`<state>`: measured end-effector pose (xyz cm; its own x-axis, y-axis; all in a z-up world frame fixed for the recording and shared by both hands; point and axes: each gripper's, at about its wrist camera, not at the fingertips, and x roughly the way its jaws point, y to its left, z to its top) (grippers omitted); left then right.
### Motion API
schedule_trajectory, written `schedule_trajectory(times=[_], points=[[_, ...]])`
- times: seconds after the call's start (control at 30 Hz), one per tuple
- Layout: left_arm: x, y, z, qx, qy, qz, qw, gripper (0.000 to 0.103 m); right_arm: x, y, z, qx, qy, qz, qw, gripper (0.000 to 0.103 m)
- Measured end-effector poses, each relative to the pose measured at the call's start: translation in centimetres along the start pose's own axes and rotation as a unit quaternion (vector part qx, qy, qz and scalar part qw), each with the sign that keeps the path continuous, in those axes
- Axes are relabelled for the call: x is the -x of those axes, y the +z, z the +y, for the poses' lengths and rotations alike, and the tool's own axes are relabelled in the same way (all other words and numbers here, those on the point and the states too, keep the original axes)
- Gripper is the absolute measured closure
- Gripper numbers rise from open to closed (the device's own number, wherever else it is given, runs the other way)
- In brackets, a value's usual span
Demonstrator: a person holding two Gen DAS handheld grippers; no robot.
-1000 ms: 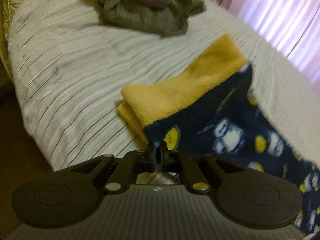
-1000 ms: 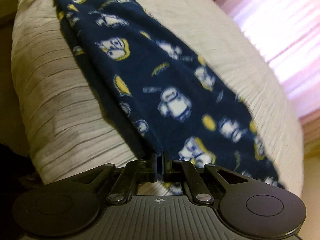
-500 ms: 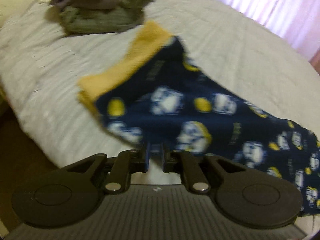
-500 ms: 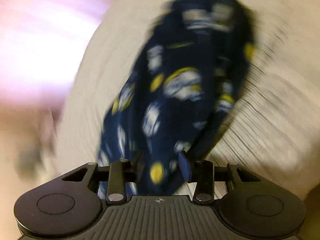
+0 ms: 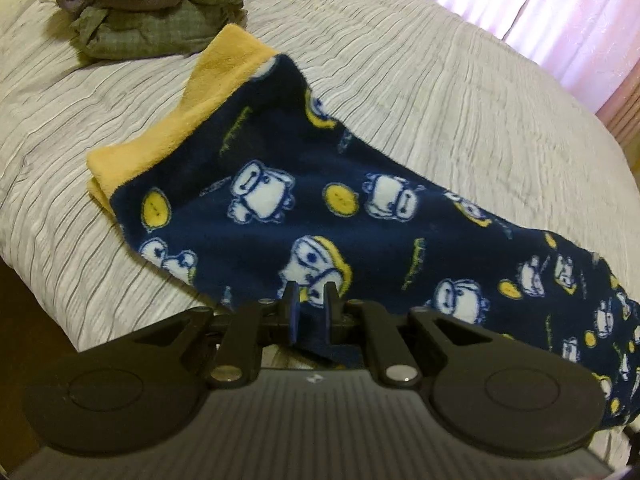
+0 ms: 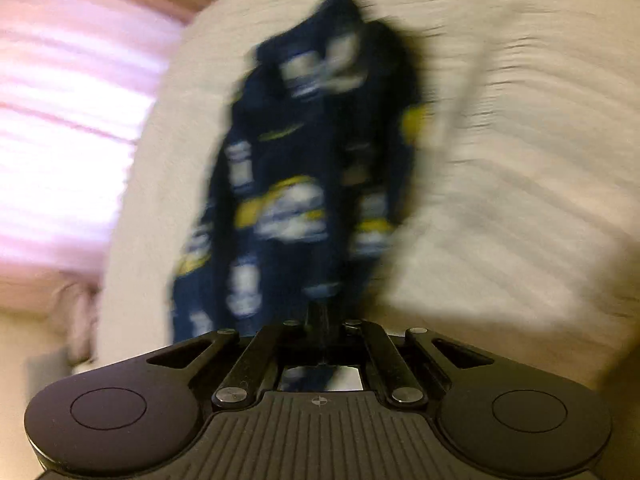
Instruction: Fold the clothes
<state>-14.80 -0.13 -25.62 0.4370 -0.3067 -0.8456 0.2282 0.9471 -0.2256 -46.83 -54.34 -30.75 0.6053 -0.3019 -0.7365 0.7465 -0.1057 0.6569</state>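
Fleece pyjama trousers [image 5: 320, 200], navy with a yellow waistband, lie on the bed [image 5: 440, 92] ahead of the left tongs [image 5: 308, 304], which stand narrowly apart astride their near edge. Right tongs [image 6: 320, 320] pinch the blurred far end. Soft, light, floppy: best gripped at hems.

No legible text, label or number appears anywhere.

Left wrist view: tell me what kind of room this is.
Most likely a bedroom: a bed with a ribbed off-white cover, pink curtains behind it, and a pile of folded grey and olive clothes on the bed.
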Motion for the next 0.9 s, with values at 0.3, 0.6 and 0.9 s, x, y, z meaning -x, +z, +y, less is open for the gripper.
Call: schedule_trajectory(times=[0.3,0.6,0.9], points=[[-2.4,1.9,1.8,-0.002,-0.031,0.04,0.9987,0.096,-0.1,-0.8,1.3,-0.055,0.037,0.025,0.997,0.09],[-3.6,4.6,2.1,-0.029,-0.067,0.058,0.9956,0.096,-1.3,-2.7,2.3,-0.097,0.056,-0.013,0.994,0.065],[-4.4,4.7,2.5,-0.027,-0.071,0.066,0.9949,0.096,-4.2,-2.6,1.6,-0.1,0.031,-0.013,0.994,0.089]])
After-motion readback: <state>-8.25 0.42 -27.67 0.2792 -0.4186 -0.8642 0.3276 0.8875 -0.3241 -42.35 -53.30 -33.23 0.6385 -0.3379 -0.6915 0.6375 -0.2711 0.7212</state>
